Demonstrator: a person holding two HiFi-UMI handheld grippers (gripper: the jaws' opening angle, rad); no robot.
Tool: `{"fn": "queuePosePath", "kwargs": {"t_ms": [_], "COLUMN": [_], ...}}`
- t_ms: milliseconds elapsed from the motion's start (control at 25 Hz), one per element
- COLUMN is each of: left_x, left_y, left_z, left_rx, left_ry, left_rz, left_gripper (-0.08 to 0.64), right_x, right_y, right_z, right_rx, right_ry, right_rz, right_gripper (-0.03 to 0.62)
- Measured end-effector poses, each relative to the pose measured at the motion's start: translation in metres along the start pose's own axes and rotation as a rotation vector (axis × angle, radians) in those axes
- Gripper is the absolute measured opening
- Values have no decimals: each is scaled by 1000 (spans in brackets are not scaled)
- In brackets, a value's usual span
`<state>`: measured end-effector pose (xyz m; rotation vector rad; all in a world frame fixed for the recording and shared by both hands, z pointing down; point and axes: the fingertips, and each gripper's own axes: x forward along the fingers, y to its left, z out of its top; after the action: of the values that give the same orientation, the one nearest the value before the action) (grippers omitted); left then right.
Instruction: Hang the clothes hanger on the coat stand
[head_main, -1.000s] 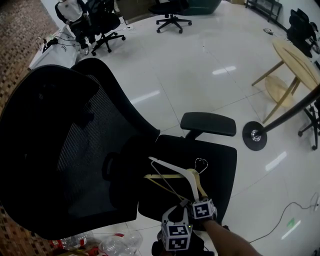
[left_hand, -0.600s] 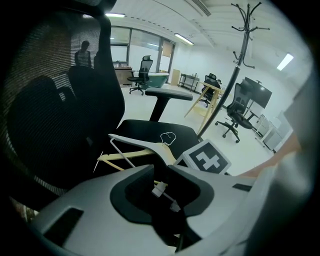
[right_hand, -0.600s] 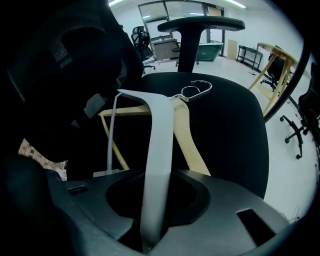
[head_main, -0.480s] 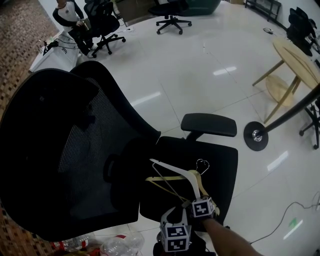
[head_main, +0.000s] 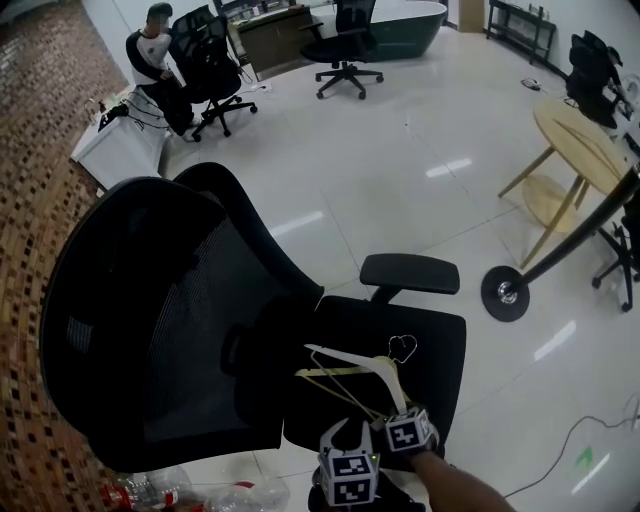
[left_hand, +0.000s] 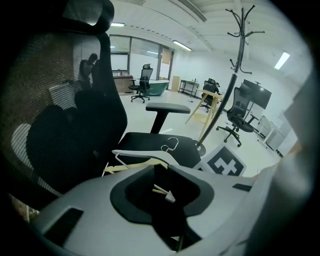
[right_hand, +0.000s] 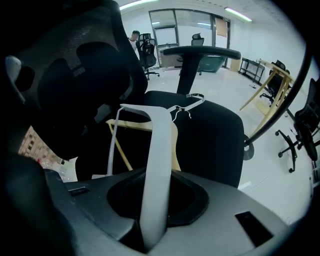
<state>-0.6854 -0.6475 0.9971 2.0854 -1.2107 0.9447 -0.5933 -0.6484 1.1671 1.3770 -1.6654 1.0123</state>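
Note:
A white hanger (head_main: 352, 360) with a wire hook (head_main: 402, 347) lies on the black chair seat (head_main: 435, 335), across a wooden hanger (head_main: 328, 372). My right gripper (head_main: 392, 412) is at the seat's near edge. In the right gripper view the white hanger's arm (right_hand: 157, 150) runs straight down into the jaws of my right gripper (right_hand: 152, 222), which are closed on it. My left gripper (head_main: 345, 442) sits just left of it, and only a pale hanger tip shows in its jaw opening (left_hand: 167, 196). The black coat stand (left_hand: 239, 47) rises to the right, its base (head_main: 505, 292) on the floor.
The chair's tall mesh back (head_main: 170, 310) fills the left, its armrest (head_main: 410, 272) behind the seat. A round wooden table (head_main: 590, 125) is beside the stand. Plastic bottles (head_main: 205, 494) lie at bottom left, a cable (head_main: 560, 450) at bottom right. A person (head_main: 155, 50) sits far back.
The head view has tilted up, showing more of the room. Both grippers stay at the near end of the hangers, which have not moved on the seat.

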Motion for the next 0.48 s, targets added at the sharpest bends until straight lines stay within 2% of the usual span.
{"fn": "queuePosePath", "kwargs": {"t_ms": [120, 200, 480], "left_x": [-28, -47, -143], "left_y": [-5, -12, -35], "left_z": [11, 19, 63], "left_rx": [7, 10, 16], "left_ry": [-20, -30, -97], "left_rz": [10, 15, 23], "left_gripper": [103, 103, 97], "right_x": [-39, -67, -203], "right_y": [-4, -12, -9], "right_z": [1, 8, 26], "right_rx": [-27, -57, -143], "right_ry": [-8, -48, -127], "right_rz": [-26, -37, -21], "right_gripper": [63, 63, 63]}}
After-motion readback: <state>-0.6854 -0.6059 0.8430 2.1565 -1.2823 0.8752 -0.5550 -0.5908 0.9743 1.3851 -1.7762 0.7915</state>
